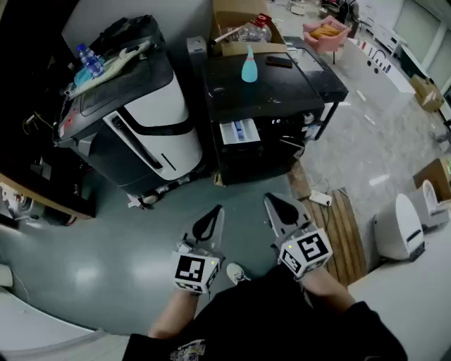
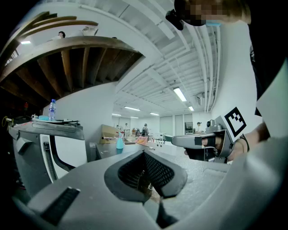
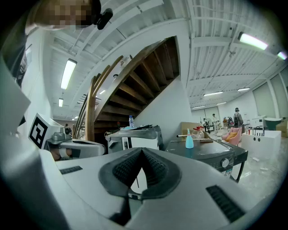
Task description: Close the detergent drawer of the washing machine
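Left gripper (image 1: 210, 222): jaws pressed together, nothing between the pads; held low, close to the person's body.
Right gripper (image 1: 283, 211): jaws together, empty; near the left gripper, not touching it.
Detergent drawer (image 1: 238, 131): stands pulled out at the left of the washing machine front; well ahead of both grippers.
Washing machine (image 1: 282, 106): black; teal spray bottle (image 1: 249, 65) upright on its top.
White-and-black unit (image 1: 151, 120): left of the machine, water bottle (image 1: 88, 58) on top.
Cardboard box (image 1: 236, 21): behind the machine.

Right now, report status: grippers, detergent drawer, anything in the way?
Left gripper and right gripper shut, empty, short of the washing machine. Detergent drawer pulled out. Nothing between grippers and drawer.
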`<state>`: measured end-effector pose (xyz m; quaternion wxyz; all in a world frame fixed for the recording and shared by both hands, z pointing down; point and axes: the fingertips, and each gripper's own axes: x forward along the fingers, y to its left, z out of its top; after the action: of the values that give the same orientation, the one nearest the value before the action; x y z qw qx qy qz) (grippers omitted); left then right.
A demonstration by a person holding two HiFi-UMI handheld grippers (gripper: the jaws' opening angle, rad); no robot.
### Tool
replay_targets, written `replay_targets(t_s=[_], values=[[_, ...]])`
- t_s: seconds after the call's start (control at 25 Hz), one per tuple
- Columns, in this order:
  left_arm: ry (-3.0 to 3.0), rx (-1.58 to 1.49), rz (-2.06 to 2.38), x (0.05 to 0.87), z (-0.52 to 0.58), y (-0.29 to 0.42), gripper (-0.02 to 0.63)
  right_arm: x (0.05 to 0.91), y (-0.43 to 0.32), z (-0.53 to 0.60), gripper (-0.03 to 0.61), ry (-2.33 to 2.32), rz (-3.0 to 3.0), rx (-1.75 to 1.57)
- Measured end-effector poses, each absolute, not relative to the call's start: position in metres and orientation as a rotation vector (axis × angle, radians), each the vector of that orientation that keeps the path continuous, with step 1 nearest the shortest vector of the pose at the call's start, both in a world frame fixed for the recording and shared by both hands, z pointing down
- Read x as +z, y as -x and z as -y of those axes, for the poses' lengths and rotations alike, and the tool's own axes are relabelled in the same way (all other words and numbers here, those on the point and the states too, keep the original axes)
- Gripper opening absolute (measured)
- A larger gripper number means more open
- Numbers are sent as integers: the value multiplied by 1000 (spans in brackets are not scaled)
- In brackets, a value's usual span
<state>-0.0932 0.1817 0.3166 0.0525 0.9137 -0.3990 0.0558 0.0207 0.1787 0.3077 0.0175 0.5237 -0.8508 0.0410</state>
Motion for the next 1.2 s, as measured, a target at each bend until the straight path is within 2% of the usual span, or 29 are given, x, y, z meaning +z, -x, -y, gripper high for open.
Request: replay_targets(t_s=[0.76,1.08,1.2], values=[[-2786,157,1190,324,-174,101,5,311,-11,-167,3,-1642,2674,138],[-2790,145,1174,327,-168,112,24,313,3,-162,52,-1627,2680,136],[-2784,137,1173,327,-167,117,30,313,6,-163,52,-1632,2678,140]])
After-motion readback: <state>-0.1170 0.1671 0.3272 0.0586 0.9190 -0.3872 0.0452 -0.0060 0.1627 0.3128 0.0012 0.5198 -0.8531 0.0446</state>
